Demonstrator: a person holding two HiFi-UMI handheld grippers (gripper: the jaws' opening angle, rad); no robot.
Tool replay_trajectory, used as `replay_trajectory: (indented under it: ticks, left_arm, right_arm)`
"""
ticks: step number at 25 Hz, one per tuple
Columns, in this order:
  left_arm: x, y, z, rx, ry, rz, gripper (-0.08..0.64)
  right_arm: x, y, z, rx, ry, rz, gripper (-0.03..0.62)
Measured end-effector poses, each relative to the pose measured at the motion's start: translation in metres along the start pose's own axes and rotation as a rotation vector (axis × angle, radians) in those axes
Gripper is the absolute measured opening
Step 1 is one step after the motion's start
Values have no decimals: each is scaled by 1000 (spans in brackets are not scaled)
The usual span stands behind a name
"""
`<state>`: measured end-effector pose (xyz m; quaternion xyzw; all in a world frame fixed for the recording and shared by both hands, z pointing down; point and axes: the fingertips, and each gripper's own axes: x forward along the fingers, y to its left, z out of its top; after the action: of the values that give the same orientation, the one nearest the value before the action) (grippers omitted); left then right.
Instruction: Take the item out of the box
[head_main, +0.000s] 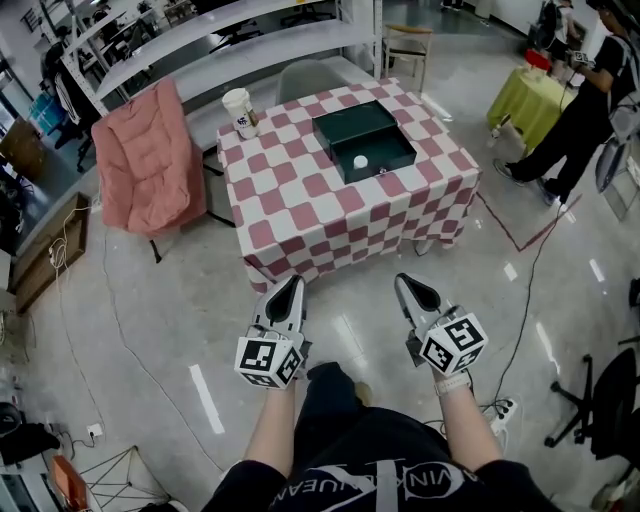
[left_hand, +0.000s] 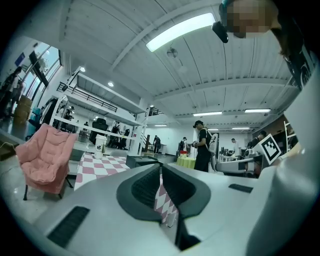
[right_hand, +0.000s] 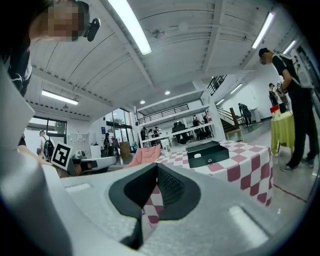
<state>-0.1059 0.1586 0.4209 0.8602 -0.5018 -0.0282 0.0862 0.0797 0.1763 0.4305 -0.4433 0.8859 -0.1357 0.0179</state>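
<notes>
A dark green open box (head_main: 365, 140) stands on the far right part of a table with a red-and-white checked cloth (head_main: 300, 200). Inside it lies a small white item (head_main: 360, 161). Both grippers hover low over the floor, well short of the table's near edge. My left gripper (head_main: 293, 283) is shut with nothing in it, and so is my right gripper (head_main: 408, 282). The right gripper view looks past the shut right gripper (right_hand: 157, 164) to the box (right_hand: 207, 153) and the white item (right_hand: 197, 155). In the left gripper view, the shut left gripper (left_hand: 161, 167) points at the box (left_hand: 142, 161).
A paper cup (head_main: 240, 112) stands at the table's far left corner. A pink padded chair (head_main: 148, 160) is left of the table and a grey chair (head_main: 310, 75) behind it. A person (head_main: 580, 110) stands by a yellow-green table (head_main: 525, 100). Cables (head_main: 120, 320) trail across the floor.
</notes>
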Motion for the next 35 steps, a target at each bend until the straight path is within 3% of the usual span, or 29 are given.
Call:
replay_trajectory:
  ticks: [21, 35]
  left_arm:
    - [142, 29, 10, -12, -8, -79, 23]
    - [228, 60, 15, -5, 41, -142, 22]
  right_arm:
    - [89, -90, 20, 28, 31, -30, 6]
    - [163, -142, 35, 50, 65, -58, 6]
